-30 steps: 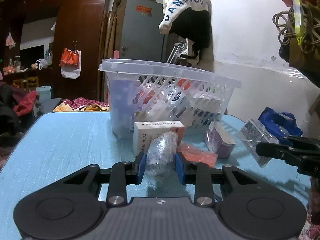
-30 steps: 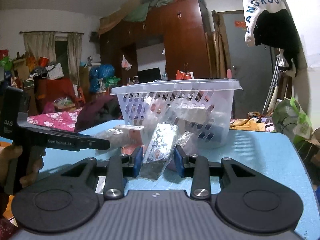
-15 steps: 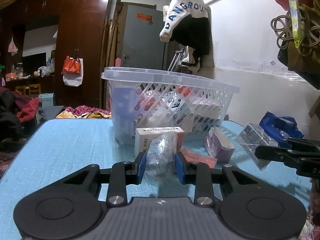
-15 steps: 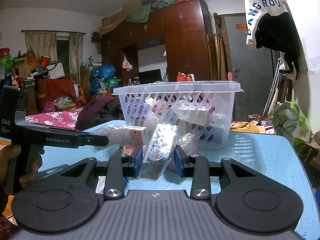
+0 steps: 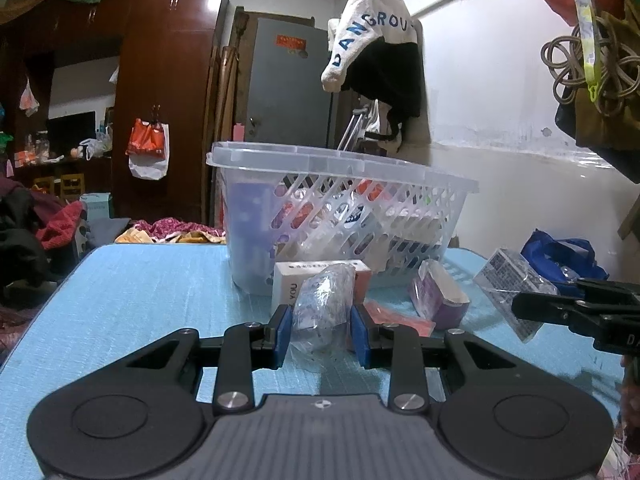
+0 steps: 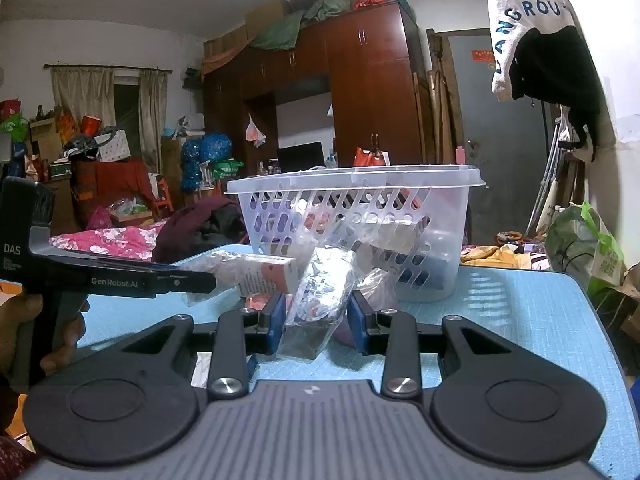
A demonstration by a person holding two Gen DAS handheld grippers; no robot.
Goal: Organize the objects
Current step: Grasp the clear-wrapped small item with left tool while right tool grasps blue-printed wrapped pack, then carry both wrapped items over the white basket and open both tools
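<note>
A clear slotted plastic basket (image 5: pixel 400 184) holding several packets stands at the back of the light blue table (image 5: pixel 140 280); it also shows in the right wrist view (image 6: pixel 440 188). My left gripper (image 5: pixel 321 334) is shut on a clear plastic packet (image 5: pixel 324 304), held just above the table in front of the basket. My right gripper (image 6: pixel 316 322) is shut on another clear printed packet (image 6: pixel 320 296), which also shows at the right of the left wrist view (image 5: pixel 516 296). A white and pink box (image 5: pixel 316 272), a purple packet (image 5: pixel 438 294) and a red sachet (image 5: pixel 396 318) lie before the basket.
The left gripper's body (image 6: pixel 120 280) with the hand on it crosses the left of the right wrist view. A white wall (image 5: pixel 500 100) runs along the table's right side, with a blue bag (image 5: pixel 560 252) against it. Clothes and furniture fill the room behind.
Both grippers have risen slightly and drawn back a little with their packets; the basket sits lower and a little smaller in both views. Both grips are unchanged.
</note>
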